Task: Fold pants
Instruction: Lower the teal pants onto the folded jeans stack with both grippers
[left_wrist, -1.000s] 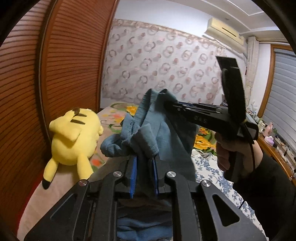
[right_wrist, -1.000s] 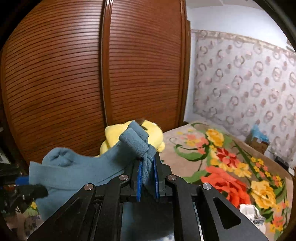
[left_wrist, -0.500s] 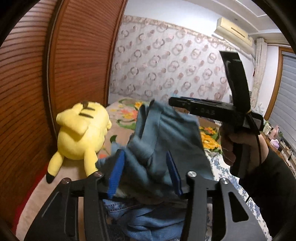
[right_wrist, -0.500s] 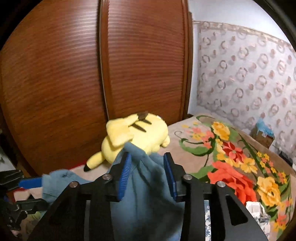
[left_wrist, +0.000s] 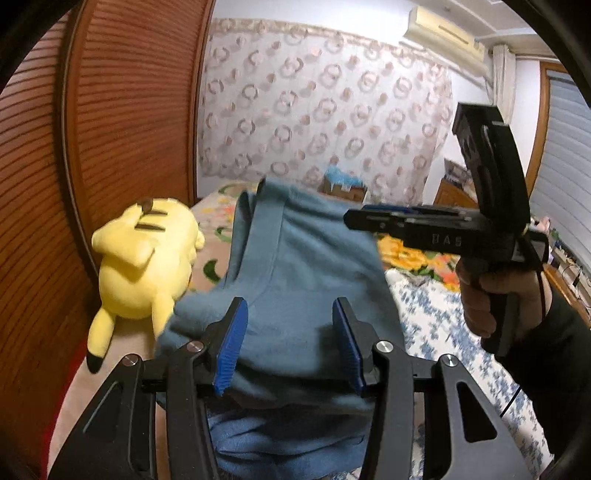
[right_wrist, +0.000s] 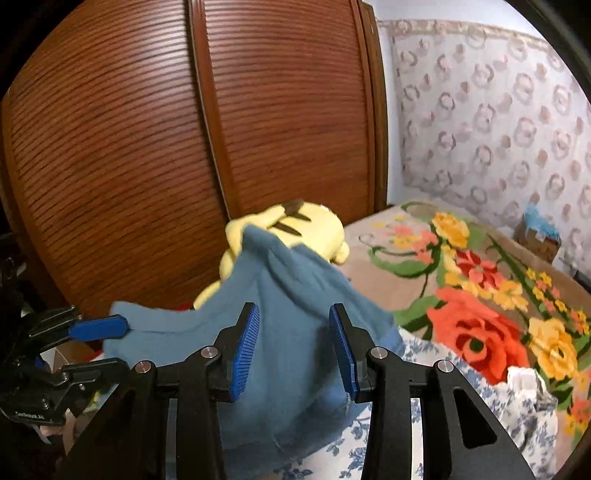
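Soft matt cloth pants (left_wrist: 303, 280), ribbed glossy wood wardrobe (right_wrist: 155, 140)

Two close claw-mounted fisheyes, angled down over the bed, sharing blue pants (left_wrist: 303, 280) and yellow plush (right_wrist: 295, 230).

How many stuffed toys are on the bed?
1. The yellow stuffed toy lies near the wooden wardrobe, beside the blue pants. Others may be hidden behind the pants.

Blue pants (left_wrist: 303, 266), yellow plush toy (left_wrist: 144, 258)
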